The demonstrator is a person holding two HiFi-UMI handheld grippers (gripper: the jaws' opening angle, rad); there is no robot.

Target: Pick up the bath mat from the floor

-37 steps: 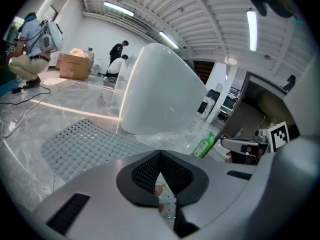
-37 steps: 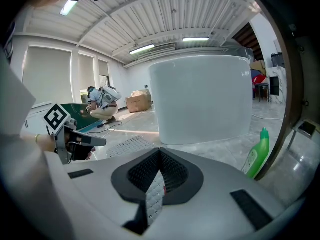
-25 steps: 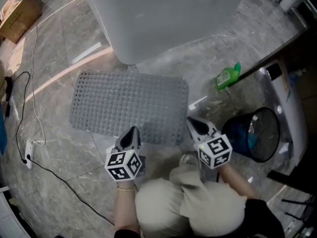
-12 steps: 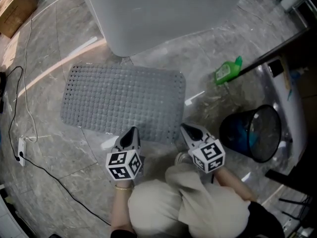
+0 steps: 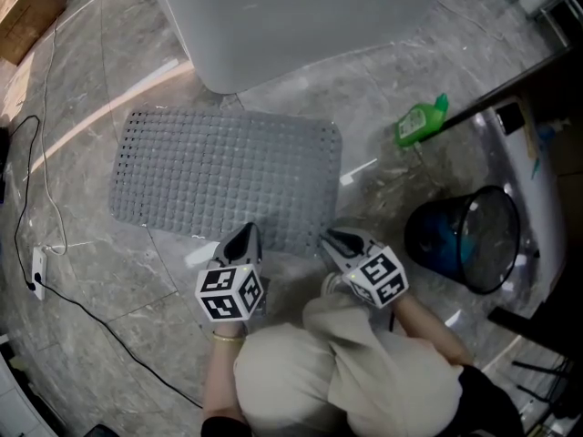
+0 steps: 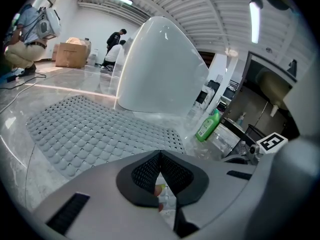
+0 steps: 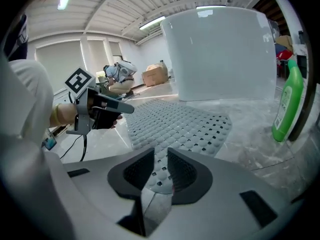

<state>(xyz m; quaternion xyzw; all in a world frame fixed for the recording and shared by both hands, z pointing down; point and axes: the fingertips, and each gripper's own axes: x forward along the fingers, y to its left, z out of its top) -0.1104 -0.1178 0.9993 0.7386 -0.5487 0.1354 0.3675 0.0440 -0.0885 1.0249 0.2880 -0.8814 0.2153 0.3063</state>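
Grey marble floor, bath mat lay flat on it. Left gripper sat at the mat's 6 o'clock edge, jaws together, empty. Right gripper sat at its 5 o'clock corner, jaws just opening to a narrow gap, mat edge between, unpinched.

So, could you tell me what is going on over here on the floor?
A crouching person holds a gripper in each hand at the near edge of a grey bath mat lying flat on the floor. The left gripper is shut and empty. The right gripper has jaws that have just been opening slightly, gripping nothing. The mat is not yet lifted.
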